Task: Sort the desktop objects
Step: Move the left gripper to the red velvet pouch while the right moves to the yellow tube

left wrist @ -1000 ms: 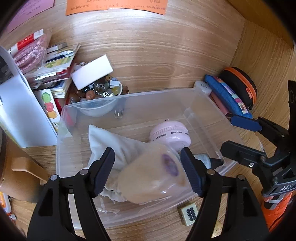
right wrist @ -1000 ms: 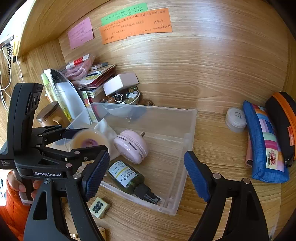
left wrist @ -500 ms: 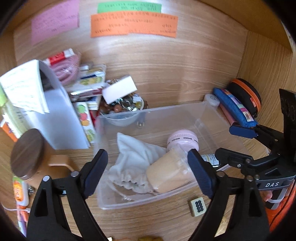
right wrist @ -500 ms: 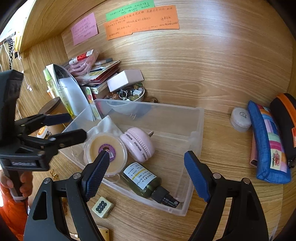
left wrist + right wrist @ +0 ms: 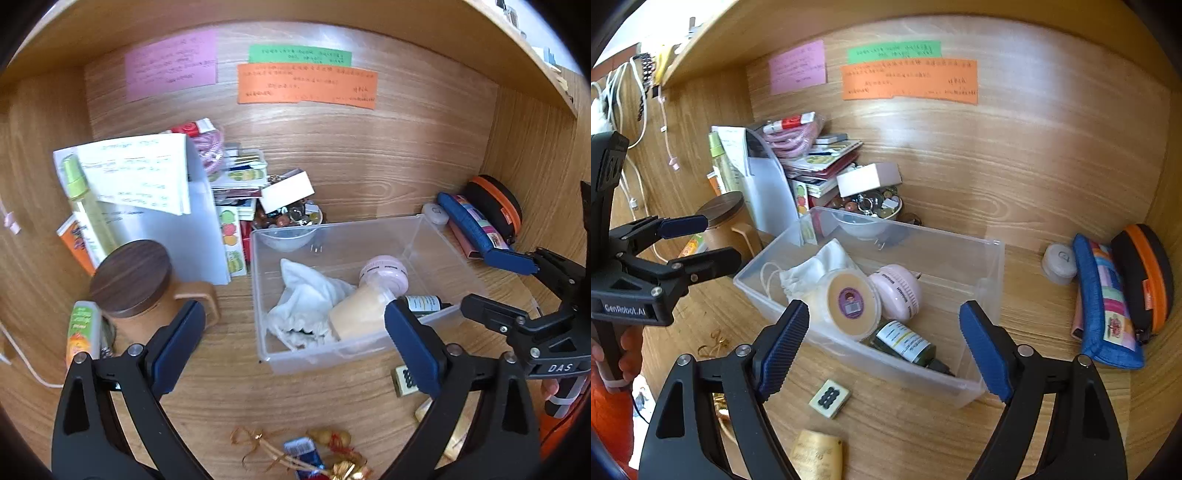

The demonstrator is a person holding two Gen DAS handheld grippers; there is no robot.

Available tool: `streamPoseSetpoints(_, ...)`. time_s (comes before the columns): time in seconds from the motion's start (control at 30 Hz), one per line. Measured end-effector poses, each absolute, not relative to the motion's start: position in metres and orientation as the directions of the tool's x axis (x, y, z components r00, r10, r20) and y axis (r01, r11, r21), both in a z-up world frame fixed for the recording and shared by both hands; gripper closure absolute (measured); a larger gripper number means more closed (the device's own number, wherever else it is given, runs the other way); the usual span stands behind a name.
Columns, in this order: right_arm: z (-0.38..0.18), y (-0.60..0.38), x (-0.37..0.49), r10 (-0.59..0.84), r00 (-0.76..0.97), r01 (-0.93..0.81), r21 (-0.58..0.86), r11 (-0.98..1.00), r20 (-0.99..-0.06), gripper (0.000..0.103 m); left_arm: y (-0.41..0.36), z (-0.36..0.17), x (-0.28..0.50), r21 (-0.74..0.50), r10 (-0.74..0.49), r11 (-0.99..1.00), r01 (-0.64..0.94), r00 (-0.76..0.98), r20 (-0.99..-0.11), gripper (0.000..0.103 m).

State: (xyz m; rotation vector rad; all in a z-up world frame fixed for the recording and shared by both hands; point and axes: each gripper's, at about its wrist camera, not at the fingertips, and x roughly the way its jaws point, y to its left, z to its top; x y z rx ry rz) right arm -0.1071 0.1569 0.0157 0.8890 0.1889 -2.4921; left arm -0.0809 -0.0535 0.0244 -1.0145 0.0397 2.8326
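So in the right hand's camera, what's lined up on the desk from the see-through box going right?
Clear box → little round white case → blue patchwork pencil case → black case with the orange zip.

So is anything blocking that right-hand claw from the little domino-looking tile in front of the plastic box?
Nothing visible does. The tile lies alone on bare desk in front of the clear box, and the right gripper hangs open above it.
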Motion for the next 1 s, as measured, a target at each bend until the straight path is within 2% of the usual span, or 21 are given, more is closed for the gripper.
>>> streamPoseSetpoints(0.43, 0.026, 0.154, -0.057, -0.397, -0.696, 0.485, 0.016, -0.874, -0.598, 0.019, -0.064, 0.025, -0.029, 0.028, 0.086, -0.991, -0.13, -0.785, -0.613, 0.002)
streamPoseSetpoints(1.0, -0.014, 0.161, -0.021, -0.381, -0.652, 0.466, 0.051, -0.883, -0.655, 0.019, -0.06, -0.034, 0.0, -0.007, 0.104, -0.99, -0.143, -0.69, -0.716, 0.002)
